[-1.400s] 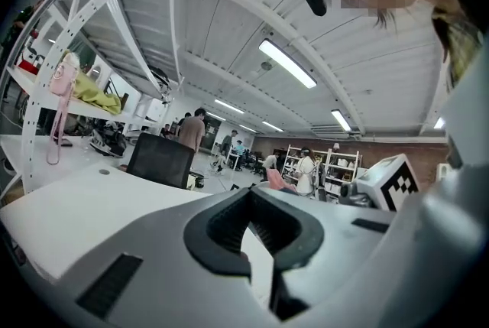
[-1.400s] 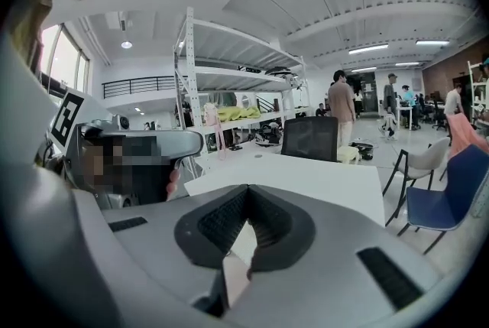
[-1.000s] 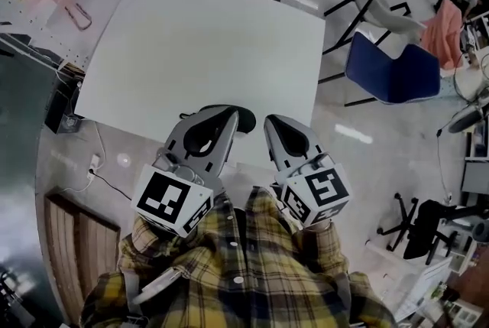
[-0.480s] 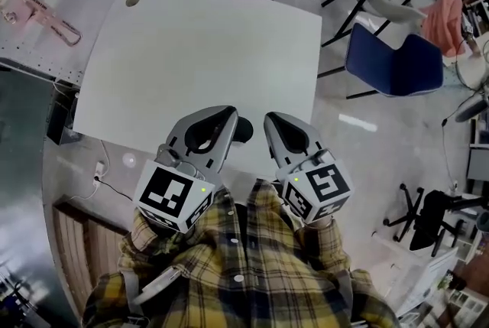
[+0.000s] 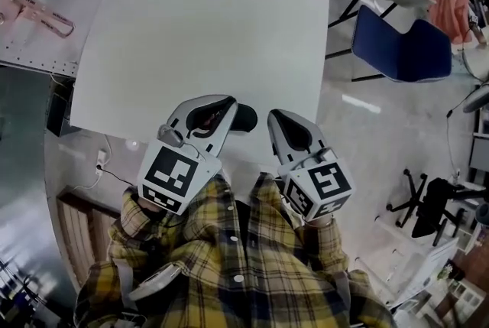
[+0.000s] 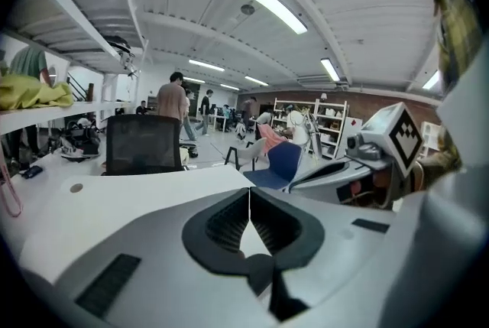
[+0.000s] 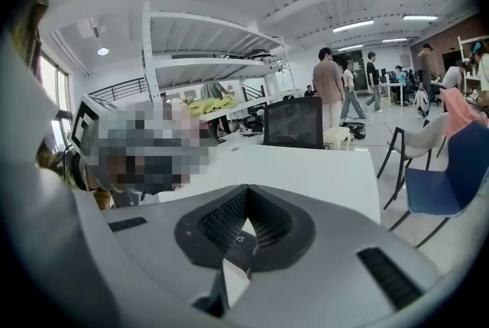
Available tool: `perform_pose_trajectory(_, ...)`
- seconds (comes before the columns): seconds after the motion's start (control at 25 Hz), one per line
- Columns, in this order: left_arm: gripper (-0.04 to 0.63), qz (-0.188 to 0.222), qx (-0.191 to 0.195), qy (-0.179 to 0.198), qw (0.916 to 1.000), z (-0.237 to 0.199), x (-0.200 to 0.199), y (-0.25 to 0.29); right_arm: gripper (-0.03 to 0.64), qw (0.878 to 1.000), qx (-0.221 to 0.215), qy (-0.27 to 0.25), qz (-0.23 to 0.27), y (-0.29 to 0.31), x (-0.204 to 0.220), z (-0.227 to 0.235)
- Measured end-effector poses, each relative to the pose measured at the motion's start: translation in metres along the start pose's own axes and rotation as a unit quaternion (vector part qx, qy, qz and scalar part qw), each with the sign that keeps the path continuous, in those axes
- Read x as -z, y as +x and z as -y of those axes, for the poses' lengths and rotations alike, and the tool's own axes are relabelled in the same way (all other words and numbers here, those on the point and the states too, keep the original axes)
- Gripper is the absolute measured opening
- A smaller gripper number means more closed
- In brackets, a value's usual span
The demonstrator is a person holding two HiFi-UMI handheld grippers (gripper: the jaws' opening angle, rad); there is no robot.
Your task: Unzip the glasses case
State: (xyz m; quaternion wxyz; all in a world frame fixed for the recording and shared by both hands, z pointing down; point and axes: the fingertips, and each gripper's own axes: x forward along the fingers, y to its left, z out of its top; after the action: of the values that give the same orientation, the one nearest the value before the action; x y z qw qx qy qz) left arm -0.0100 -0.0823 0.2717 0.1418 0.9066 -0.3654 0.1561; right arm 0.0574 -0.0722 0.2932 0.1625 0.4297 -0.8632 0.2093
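Fingers (image 6: 228, 225) of the grey left gripper (image 6: 249, 192) and grey right gripper (image 7: 246, 189) were closed together, empty, flanking a dark rounded object (image 5: 246, 118), probably the glasses case, at the white table's (image 5: 206, 36) near edge, where a blunt nudge might have knocked it off.

Table (image 5: 206, 28) white; chair (image 5: 405, 51) blue; shirt (image 5: 229, 265) yellow/blk plaid; L tool (image 5: 243, 118), R tool (image 5: 275, 118) grey.

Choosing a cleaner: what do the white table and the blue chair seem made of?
The white table looks like laminate or coated board, smooth and matt: an even face without grain. The blue chair has a seat of moulded plastic or tight fabric, I cannot tell which; its thin dark legs look like metal tube.
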Motion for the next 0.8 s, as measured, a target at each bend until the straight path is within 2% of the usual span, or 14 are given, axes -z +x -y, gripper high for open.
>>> perform_pose_trajectory(0.12, 0.020, -0.035, 0.030, 0.015, 0.9988, 0.003, 0.017, 0.011, -0.002, 1.000, 0.000, 0.010, -0.013, 0.002, 0.015, 0.005)
perform_pose_trajectory(0.2, 0.058, -0.061, 0.048, 0.029, 0.9966, 0.007, 0.031, 0.017, -0.002, 1.000, 0.000, 0.018, -0.024, 0.004, 0.027, 0.008)
perform_pose_trajectory(0.44, 0.132, -0.142, 0.103, 0.079, 0.9812, 0.013, 0.080, 0.036, -0.002, 0.997, -0.003, 0.039, -0.065, 0.010, 0.066, 0.019)
perform_pose_trajectory(0.64, 0.196, -0.203, 0.146, 0.137, 0.9584, 0.015, 0.121, 0.048, -0.002, 0.995, -0.013, 0.052, -0.089, 0.017, 0.093, 0.018)
perform_pose_trajectory(0.8, 0.232, -0.253, 0.168, 0.199, 0.9318, 0.016, 0.151, 0.059, -0.002, 0.992, -0.025, 0.059, -0.110, 0.023, 0.115, 0.017)
